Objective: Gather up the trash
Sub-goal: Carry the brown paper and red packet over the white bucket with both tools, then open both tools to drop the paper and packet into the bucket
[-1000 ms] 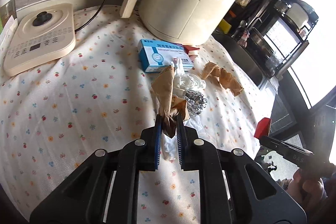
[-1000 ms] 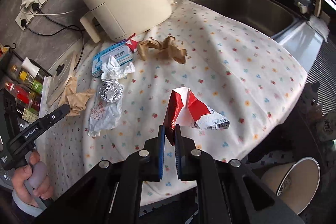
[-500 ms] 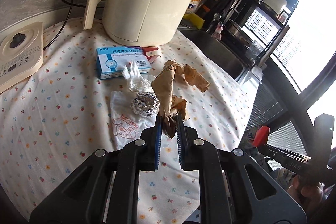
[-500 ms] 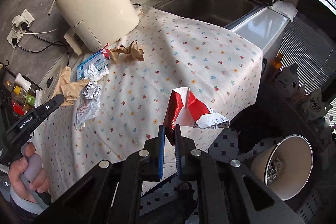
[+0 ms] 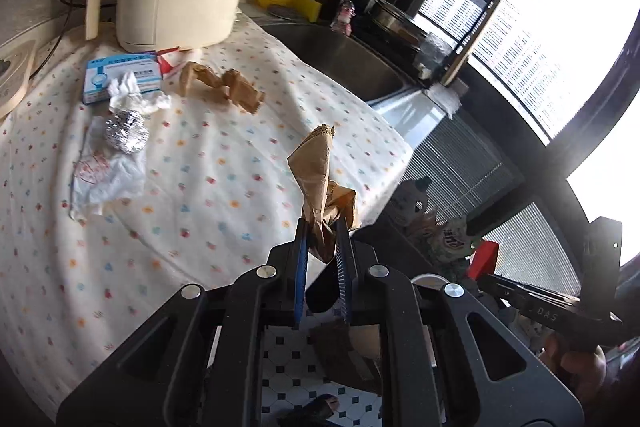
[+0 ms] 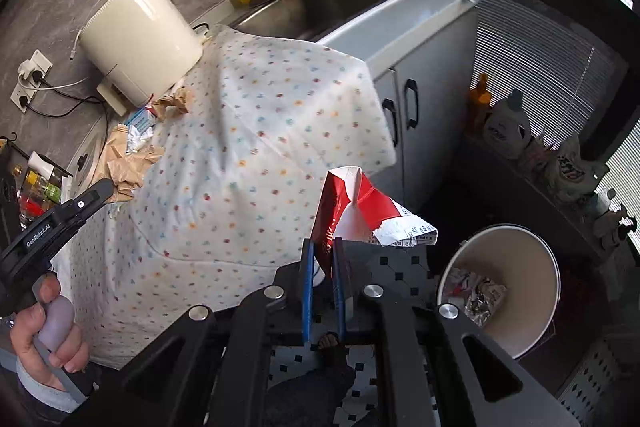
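Right now two grippers, each clamped on one piece: left gripper (image 5: 322, 241) grips brown paper scrap (image 5: 316, 179) at frame centre, right gripper (image 6: 322, 259) pinches red-white wrapper (image 6: 360, 207) centre frame, left of one white bin (image 6: 516, 291) lower right. On the dotted tablecloth (image 5: 192, 187) upper left: one foil ball (image 5: 126, 131), one plastic bag (image 5: 106, 175), one tissue (image 5: 132, 97), one crumpled brown paper (image 5: 220, 89), one blue box (image 5: 120, 75).
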A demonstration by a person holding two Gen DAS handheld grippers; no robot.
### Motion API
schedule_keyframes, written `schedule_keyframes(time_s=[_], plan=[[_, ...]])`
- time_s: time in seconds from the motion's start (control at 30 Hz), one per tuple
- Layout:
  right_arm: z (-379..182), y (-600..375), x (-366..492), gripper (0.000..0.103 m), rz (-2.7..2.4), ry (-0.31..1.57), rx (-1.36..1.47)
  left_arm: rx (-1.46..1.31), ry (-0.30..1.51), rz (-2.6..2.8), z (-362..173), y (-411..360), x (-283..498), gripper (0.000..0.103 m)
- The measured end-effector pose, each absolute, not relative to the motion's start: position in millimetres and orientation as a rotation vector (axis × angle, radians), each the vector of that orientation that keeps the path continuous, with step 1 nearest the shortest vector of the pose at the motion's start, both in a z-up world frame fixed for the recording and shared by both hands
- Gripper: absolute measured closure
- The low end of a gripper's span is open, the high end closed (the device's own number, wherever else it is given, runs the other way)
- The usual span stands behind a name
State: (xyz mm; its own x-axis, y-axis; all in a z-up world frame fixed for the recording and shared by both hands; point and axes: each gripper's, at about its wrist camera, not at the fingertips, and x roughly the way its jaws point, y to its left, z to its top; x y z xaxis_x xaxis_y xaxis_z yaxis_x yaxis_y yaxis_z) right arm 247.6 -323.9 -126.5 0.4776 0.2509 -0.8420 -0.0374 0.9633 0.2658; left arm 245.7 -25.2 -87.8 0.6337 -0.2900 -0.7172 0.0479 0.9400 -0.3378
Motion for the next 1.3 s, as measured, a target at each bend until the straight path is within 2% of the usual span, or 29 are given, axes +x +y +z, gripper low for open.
schedule_keyframes(time_s=[0.47,0.57,0.63,0.67,1.03,1.3], plan=[[-180.1,-466.9,225.3,0.092,0.073,1.153,0.288,-0.258,0.958,-0.231,-120.5,-155.4,214.4,0.089],[-200.2,-485.8,221.2,0.084,0.043,1.19,0.294,-0.237,0.979,-0.237,-125.1,-175.4,208.7,0.089],[-207.5,-498.0,216.6,0.05,0.023,1.188,0.309,-0.221,0.993,-0.242,-128.1,-186.8,207.4,0.089],[-208.2,-503.9,213.3,0.041,0.008,1.178,0.314,-0.213,1.0,-0.245,-129.4,-191.8,207.0,0.089],[-195.8,-564.6,173.1,0.021,-0.119,1.109,0.388,-0.133,1.083,-0.377,-155.5,-265.7,214.5,0.089],[-180.2,-597.6,135.6,0.015,-0.219,1.061,0.442,-0.075,1.141,-0.517,-176.1,-323.5,222.2,0.089]])
